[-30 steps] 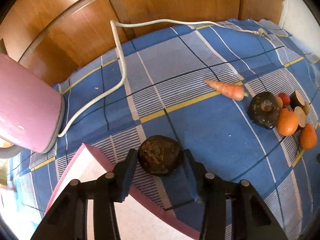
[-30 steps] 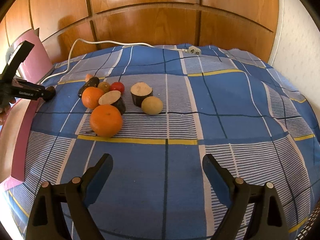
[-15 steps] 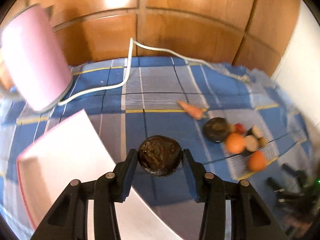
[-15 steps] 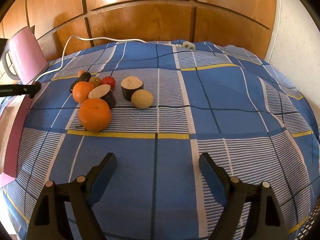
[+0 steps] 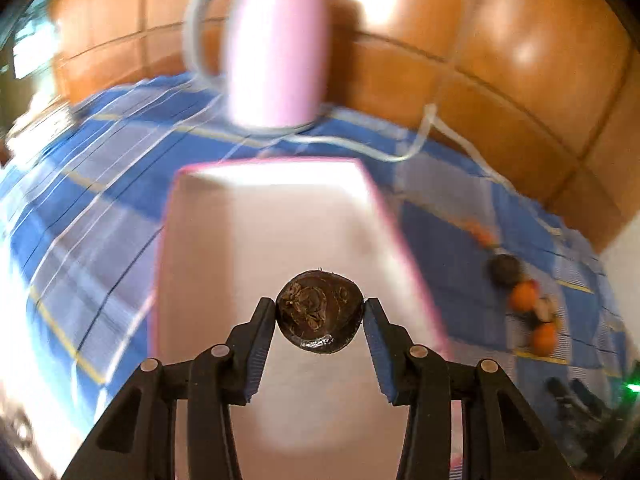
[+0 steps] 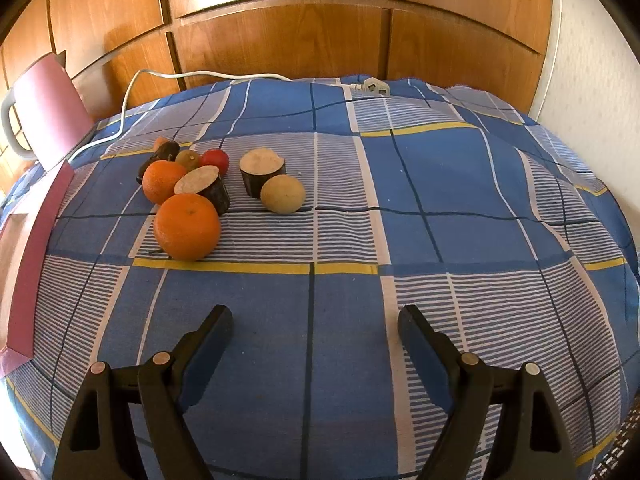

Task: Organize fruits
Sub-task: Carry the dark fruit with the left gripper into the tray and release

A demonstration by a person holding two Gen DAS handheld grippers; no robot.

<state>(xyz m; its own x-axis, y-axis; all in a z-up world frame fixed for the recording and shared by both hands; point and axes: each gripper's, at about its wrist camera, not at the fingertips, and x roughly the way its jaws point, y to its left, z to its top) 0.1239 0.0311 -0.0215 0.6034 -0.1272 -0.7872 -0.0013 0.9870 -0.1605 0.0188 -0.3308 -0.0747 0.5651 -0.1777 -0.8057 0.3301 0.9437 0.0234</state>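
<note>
The dark, wrinkled round fruit point(image 5: 320, 312) is clamped between the two fingers of the left gripper point(image 5: 320, 318), whose pads press on its left and right sides, and it hangs above the pale inside of the pink-edged tray point(image 5: 276, 208). The left wrist view is blurred, so finer detail of the tray and what lies around it cannot be made out. Beyond the tray's far edge stands a pink kettle point(image 5: 276, 52) with a grey handle, and a white cable point(image 5: 404, 152) trails over the blue checked cloth point(image 5: 80, 208) just past that edge. To the right of the tray, well apart from it, the remaining produce shows as a smeared cluster. The right wrist view shows this cluster sharply: a large orange point(image 6: 187, 226) nearest the camera, a smaller orange point(image 6: 162, 181) behind it, a cut dark-skinned piece point(image 6: 206, 188) touching both, a second cut piece point(image 6: 262, 172) and a tan round fruit point(image 6: 282, 193) just beside each other farther from the tray, and a red tomato point(image 6: 215, 160) and a greenish fruit point(image 6: 188, 159) at the back. The right gripper point(image 6: 316, 330) hovers over the cloth with its fingers wide apart and nothing between them, on the side of the fruit cluster away from the tray.
</note>
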